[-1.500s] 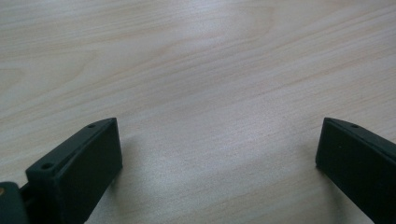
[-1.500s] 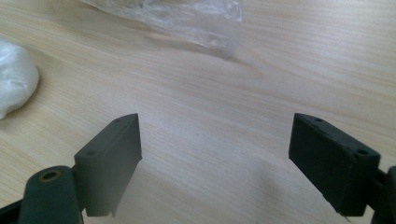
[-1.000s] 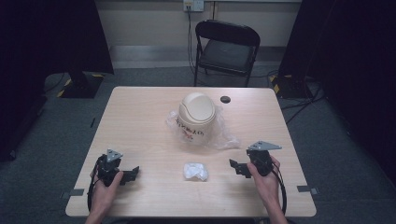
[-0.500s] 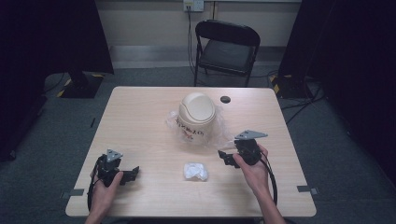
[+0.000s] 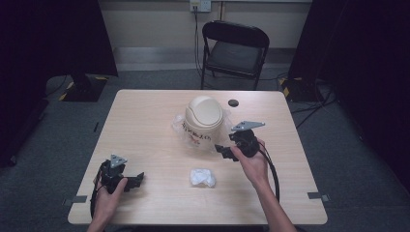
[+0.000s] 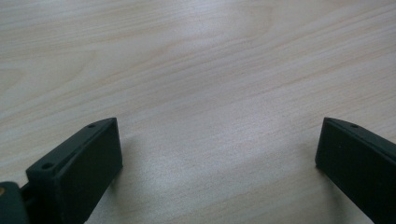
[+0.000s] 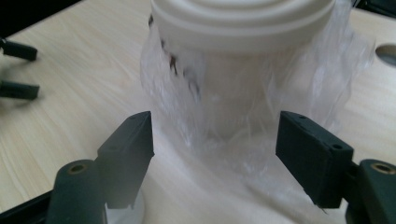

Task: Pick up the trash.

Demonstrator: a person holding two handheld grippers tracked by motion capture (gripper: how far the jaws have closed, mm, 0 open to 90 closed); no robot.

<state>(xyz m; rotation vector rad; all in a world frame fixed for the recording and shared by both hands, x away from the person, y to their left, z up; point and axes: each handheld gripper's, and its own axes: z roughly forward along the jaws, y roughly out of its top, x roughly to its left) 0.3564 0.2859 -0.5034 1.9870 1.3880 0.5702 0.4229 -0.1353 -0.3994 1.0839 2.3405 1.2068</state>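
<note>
Pale wood-grain table (image 5: 145, 125) occupies the middle of a dim room, with a black folding chair (image 5: 235, 47) beyond its far edge and dark curtains to either side. At the table's centre stands a small beige bin (image 5: 203, 118) with a domed swing lid, wrapped in a clear plastic bag (image 5: 186, 133) that bears dark lettering. The right gripper (image 5: 223, 151) is lifted off the surface just beside the bin, on the person's right of it, jaws pointing at its base. In the right gripper view (image 7: 215, 154) the bin (image 7: 243, 70) sits directly ahead of the jaws and the crumpled bag (image 7: 233, 140) lies between them; the pads do not press on it. The jaws stand partly open and have just been closing. A crumpled white wad (image 5: 201, 177) lies on the table below and to the left of this gripper. The left gripper (image 5: 138, 180) rests near the table's front left corner, well apart from the bin; its jaws (image 6: 219, 154) are spread wide over bare wood, holding nothing.
</note>
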